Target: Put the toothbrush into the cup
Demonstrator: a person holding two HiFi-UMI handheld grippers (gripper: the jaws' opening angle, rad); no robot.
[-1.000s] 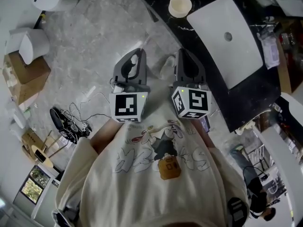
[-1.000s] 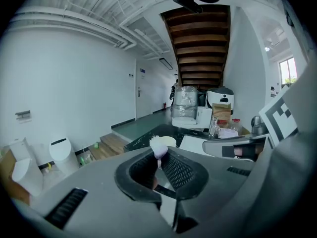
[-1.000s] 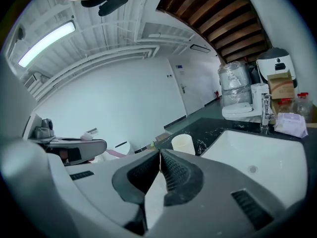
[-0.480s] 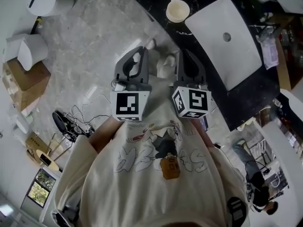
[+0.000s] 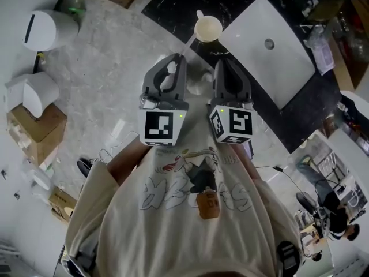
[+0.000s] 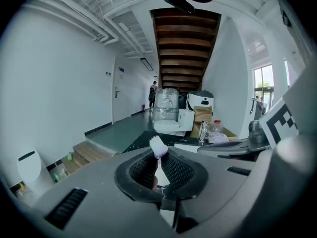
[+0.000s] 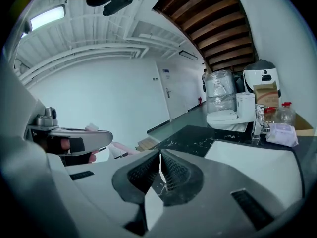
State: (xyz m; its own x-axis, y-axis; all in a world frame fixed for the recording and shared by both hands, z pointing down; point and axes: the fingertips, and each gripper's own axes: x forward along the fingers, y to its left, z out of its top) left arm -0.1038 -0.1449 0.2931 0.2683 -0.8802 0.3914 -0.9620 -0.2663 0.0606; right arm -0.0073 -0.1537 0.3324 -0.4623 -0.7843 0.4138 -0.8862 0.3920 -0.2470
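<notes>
A cream cup (image 5: 208,27) stands on the black counter (image 5: 173,2) beside the white sink (image 5: 288,68). My left gripper (image 5: 179,61) is shut on a white toothbrush (image 5: 187,45), whose tip points toward the cup from just short of it. In the left gripper view the bristle head (image 6: 158,146) sticks up out of the closed left gripper (image 6: 159,158). My right gripper (image 5: 222,66) hovers beside the left one, shut with nothing between its jaws. The right gripper view shows the right gripper (image 7: 160,158) pressed together over the counter edge, with the left gripper (image 7: 69,140) at its left.
The sink basin with its drain (image 5: 268,43) fills the counter to the right of the cup. A white bin (image 5: 43,29), another white container (image 5: 34,91) and a cardboard box (image 5: 31,128) stand on the grey floor at left. Clutter lies at far right.
Both grippers have moved forward toward the counter, and the cup now lies just ahead of the left gripper. The toothbrush stays clamped in the left jaws.
</notes>
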